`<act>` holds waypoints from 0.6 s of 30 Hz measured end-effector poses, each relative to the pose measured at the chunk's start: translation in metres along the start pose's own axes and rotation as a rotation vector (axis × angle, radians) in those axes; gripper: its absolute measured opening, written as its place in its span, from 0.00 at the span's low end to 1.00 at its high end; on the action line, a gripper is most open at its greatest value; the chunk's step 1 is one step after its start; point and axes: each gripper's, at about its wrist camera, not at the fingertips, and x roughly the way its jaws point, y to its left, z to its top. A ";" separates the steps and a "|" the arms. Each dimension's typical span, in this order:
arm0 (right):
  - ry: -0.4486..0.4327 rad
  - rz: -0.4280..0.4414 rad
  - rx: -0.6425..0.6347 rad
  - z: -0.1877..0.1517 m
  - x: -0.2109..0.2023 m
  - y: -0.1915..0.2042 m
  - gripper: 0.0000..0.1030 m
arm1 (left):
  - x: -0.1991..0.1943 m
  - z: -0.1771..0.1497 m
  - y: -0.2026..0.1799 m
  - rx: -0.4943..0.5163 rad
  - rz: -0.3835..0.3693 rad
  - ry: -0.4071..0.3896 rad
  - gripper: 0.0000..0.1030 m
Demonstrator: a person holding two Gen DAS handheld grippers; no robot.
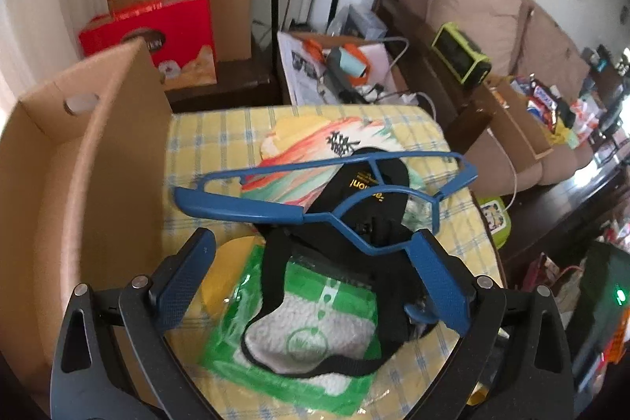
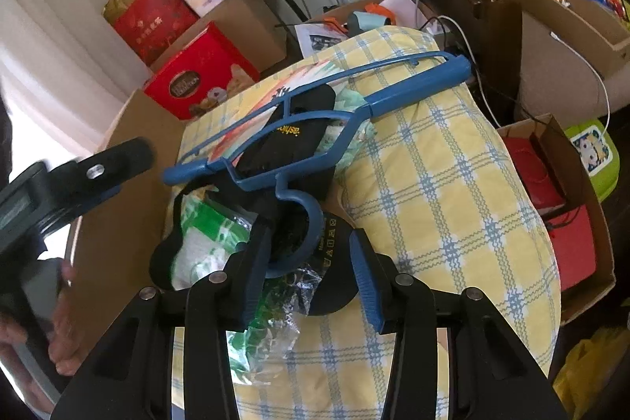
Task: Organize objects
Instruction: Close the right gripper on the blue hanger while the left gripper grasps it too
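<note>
Both grippers: black linkage arms, silver rivets, blue textured fingers (image 1: 437,278); bare hand (image 2: 59,321).

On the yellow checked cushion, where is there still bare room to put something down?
The yellow checked cushion is bare on the right-wrist view's right side, from the blue hanger to the cushion's edge. The pile is crowded: hanger, black pouch and green packet overlap beside the cardboard box, leaving only a thin strip.

- The right tool (image 2: 311,264) points steeply down, its jaws partly apart; whether the pads press on anything is not clear.
- The left tool (image 1: 311,276) points down with its jaws wide apart.
- A hand (image 2: 59,333) holds the left tool's body.
</note>
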 end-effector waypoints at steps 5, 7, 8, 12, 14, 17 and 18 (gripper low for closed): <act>0.000 -0.008 -0.026 -0.001 0.003 0.000 0.35 | 0.027 0.000 -0.001 -0.032 -0.048 0.084 0.85; -0.003 -0.015 -0.041 -0.002 0.003 0.002 0.35 | 0.034 0.002 -0.003 -0.032 -0.051 0.107 0.79; -0.004 -0.018 -0.045 -0.002 0.003 0.003 0.34 | 0.037 0.002 -0.004 -0.033 -0.047 0.113 0.77; -0.007 -0.024 -0.057 -0.003 0.004 0.005 0.32 | 0.052 0.003 -0.010 -0.034 -0.055 0.162 0.52; -0.006 -0.025 -0.063 -0.004 0.004 0.005 0.31 | 0.057 0.004 -0.013 -0.028 -0.057 0.176 0.48; -0.006 -0.021 -0.063 -0.004 0.005 0.006 0.31 | 0.065 0.005 -0.017 -0.029 -0.047 0.181 0.48; -0.005 -0.019 -0.063 -0.004 0.005 0.006 0.30 | 0.067 0.004 -0.018 -0.033 -0.045 0.185 0.47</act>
